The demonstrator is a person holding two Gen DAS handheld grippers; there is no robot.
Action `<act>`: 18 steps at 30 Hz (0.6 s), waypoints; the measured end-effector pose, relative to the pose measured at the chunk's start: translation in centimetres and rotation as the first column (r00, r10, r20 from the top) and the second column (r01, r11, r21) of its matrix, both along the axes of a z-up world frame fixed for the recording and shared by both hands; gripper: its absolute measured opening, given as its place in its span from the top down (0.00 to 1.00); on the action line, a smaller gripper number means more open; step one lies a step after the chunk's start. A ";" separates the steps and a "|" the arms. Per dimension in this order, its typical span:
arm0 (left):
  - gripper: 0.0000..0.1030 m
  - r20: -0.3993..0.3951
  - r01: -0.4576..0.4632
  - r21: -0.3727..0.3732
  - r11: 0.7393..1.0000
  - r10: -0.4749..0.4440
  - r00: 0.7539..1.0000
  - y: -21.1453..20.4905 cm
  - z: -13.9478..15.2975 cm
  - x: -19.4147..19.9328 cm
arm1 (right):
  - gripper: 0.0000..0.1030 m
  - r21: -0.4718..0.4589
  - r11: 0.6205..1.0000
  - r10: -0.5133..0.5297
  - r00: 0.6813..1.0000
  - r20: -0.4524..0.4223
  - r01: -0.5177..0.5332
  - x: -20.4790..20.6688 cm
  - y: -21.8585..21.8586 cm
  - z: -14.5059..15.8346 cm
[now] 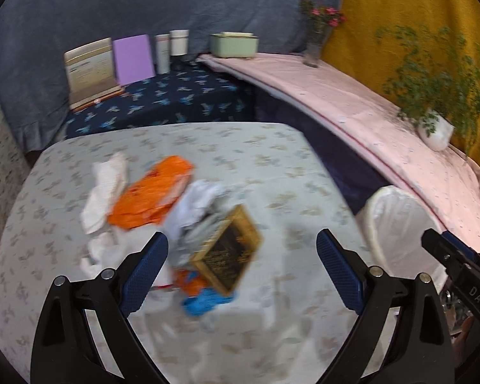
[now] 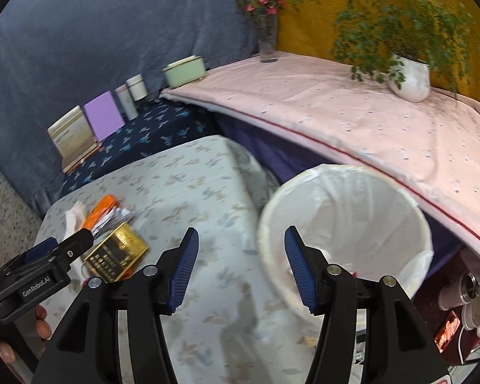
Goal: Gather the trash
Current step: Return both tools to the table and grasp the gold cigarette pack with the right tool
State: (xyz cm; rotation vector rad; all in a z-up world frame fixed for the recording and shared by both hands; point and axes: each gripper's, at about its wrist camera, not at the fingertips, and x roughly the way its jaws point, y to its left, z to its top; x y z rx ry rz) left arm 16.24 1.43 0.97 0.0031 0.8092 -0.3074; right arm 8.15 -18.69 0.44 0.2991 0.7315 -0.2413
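Observation:
A pile of trash lies on the pale patterned table [image 1: 272, 166]: an orange wrapper [image 1: 150, 192], white crumpled tissues [image 1: 104, 192], a gold and black box [image 1: 227, 252] and a blue scrap [image 1: 204, 300]. My left gripper [image 1: 241, 265] is open and empty, just above the pile. My right gripper [image 2: 240, 267] is open and empty, over the near rim of the white lined bin [image 2: 352, 211]. The bin also shows in the left wrist view [image 1: 400, 224]. The gold box also shows in the right wrist view [image 2: 116, 254].
A pink-covered counter [image 2: 336, 118] with a potted plant [image 2: 409, 76] and a flower vase [image 2: 267, 44] runs behind the bin. A dark blue shelf [image 1: 163, 102] holds boxes, tins and a green container [image 1: 235, 44]. Clutter lies at the lower right [image 2: 470, 294].

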 end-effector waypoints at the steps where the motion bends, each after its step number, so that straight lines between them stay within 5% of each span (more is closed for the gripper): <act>1: 0.13 -0.008 -0.019 -0.002 1.000 0.019 1.000 1.3 -0.3 0.2 | 0.47 0.002 1.000 0.014 1.000 -0.003 -0.014 0.3 0.9 -0.1; 10: 0.16 -0.067 -0.097 0.023 0.995 0.099 0.993 8.8 -3.5 1.4 | 0.47 0.009 0.995 0.104 0.993 -0.046 -0.104 2.1 7.1 -1.8; 18: 0.41 -0.134 -0.060 -0.003 0.998 0.059 0.989 10.6 -5.8 3.2 | 0.47 0.058 0.990 0.132 0.988 -0.080 -0.128 4.1 10.1 -3.4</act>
